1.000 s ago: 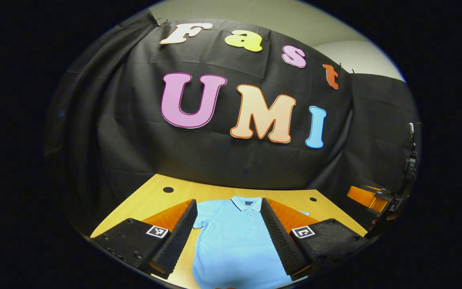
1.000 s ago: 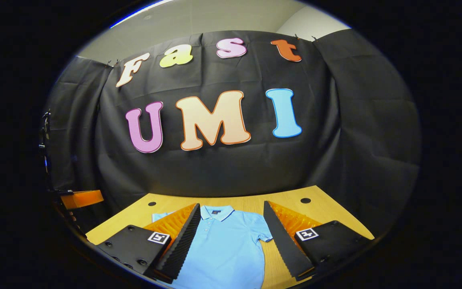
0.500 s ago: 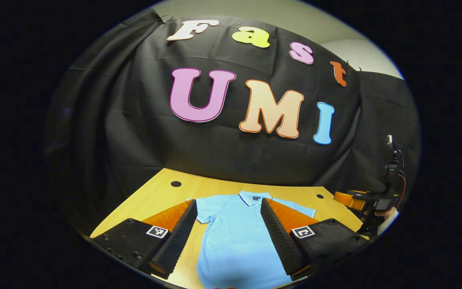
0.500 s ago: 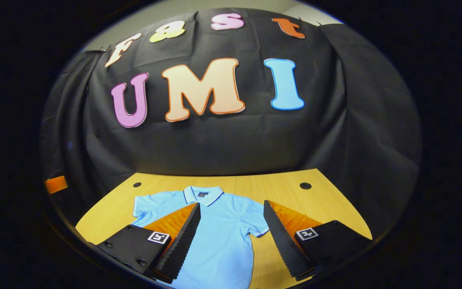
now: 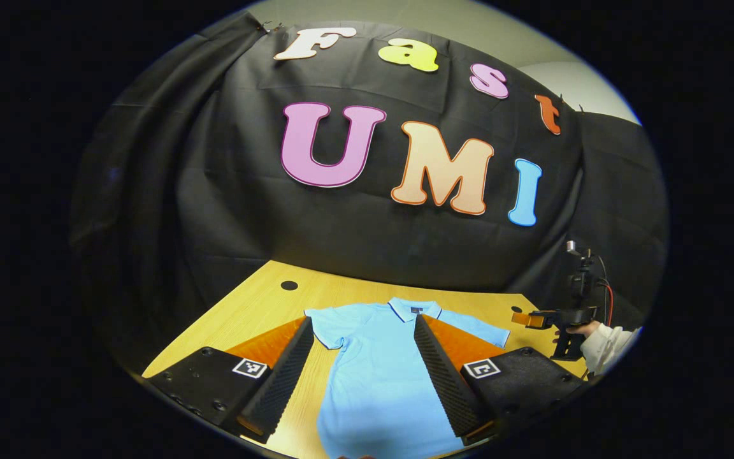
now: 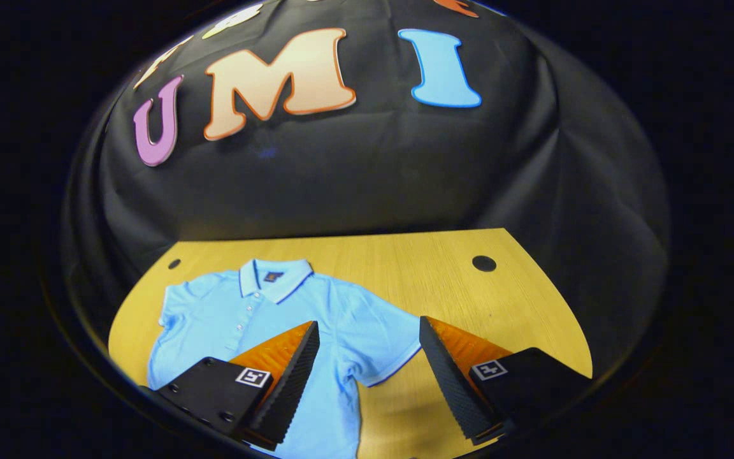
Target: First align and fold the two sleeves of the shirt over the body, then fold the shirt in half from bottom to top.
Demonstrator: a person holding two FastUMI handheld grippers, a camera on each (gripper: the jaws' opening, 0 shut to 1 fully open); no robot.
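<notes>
A light blue polo shirt (image 5: 376,376) lies flat and face up on the wooden table (image 5: 259,306), collar (image 5: 413,308) toward the wall and both short sleeves spread out. My left gripper (image 5: 362,317) hovers open above the shirt's lower body, nothing between its fingers. Farther right in the left gripper view, a hand in a white sleeve (image 5: 603,344) holds the right gripper (image 5: 532,319) above the table edge. In the right gripper view the shirt (image 6: 246,319) lies left of centre. My right gripper (image 6: 368,322) is open over the shirt's sleeve (image 6: 383,347), apart from it.
The table (image 6: 443,280) has round cable holes (image 6: 483,262) near its back corners, another hole (image 5: 288,285) at the far left. Black cloth walls close the back and sides. Bare wood (image 6: 501,306) lies to the right of the shirt.
Both grippers tipped down toward the table, and more of the shirt shows. The right gripper swung right, over the sleeve. Both stayed open.
</notes>
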